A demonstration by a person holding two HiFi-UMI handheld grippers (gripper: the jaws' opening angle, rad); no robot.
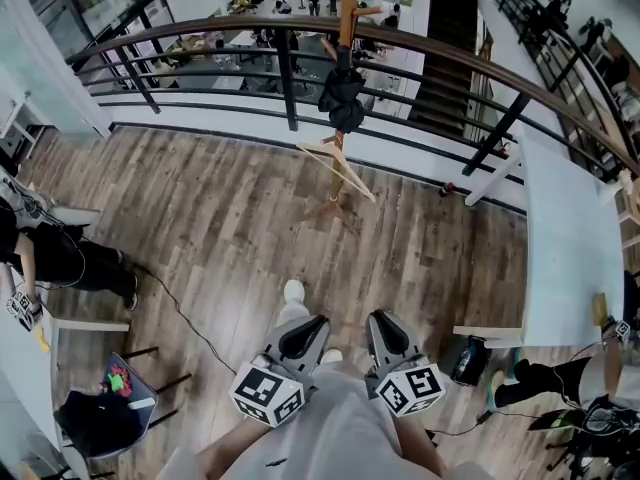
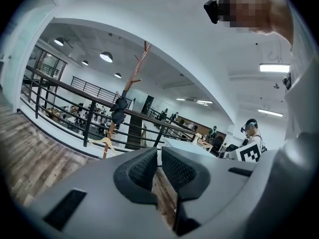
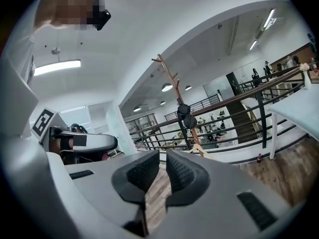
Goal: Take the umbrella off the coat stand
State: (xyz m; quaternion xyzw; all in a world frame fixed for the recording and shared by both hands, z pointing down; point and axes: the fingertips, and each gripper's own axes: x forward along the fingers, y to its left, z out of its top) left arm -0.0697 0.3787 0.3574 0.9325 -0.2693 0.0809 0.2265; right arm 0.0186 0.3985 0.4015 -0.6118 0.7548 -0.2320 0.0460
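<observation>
Left tool (image 2: 158, 169) and right tool (image 3: 162, 171) both pinched narrow, empty; walk closer to coat stand (image 1: 347, 13), open wide before grabbing umbrella (image 1: 343, 98).

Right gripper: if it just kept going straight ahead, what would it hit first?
Nothing nearby: ahead of the right gripper lies open wooden floor. First near its line is probably the coat stand holding the black umbrella, slightly to the right; depth is unclear.

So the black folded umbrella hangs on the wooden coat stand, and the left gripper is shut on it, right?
No. The black folded umbrella hangs on the wooden coat stand, but the left gripper is shut on nothing, as the left gripper view shows.
</observation>
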